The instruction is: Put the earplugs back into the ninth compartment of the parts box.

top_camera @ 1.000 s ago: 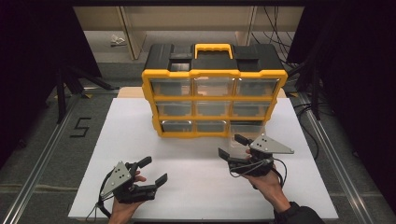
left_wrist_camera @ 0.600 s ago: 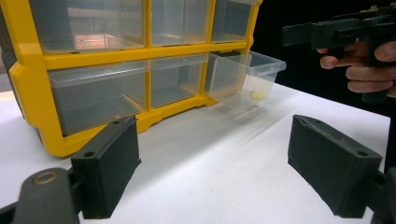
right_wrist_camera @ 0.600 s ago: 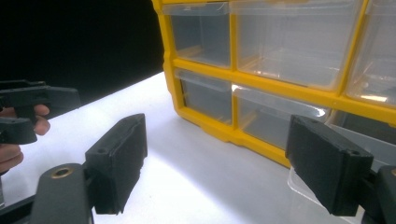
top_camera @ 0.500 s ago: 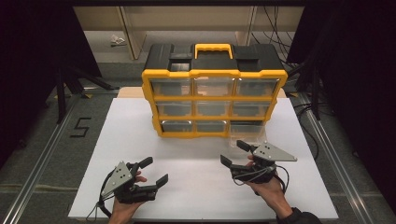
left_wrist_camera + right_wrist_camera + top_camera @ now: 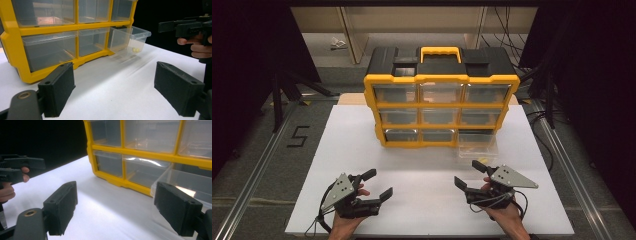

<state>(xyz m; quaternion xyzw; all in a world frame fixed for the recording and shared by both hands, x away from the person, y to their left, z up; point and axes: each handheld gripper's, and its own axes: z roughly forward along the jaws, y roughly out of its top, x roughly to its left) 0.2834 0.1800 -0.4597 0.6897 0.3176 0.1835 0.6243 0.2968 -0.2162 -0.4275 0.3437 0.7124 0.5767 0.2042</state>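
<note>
On the white worktop [image 5: 362, 145] we held both tools, left [image 5: 371, 185] and right [image 5: 473, 174], open and empty, short of the clear plastic drawer [image 5: 477, 146] pulled out of the yellow-framed organiser's [image 5: 441, 80] bottom-right slot, which next called for reaching the right tool forward.

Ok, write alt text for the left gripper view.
A clear plastic drawer, pulled out of the bottom row of a yellow-framed organizer with clear drawers, holds small pale yellow pieces. The left gripper, jaws wide open, frames the white table; the right gripper is at the upper right.
</note>
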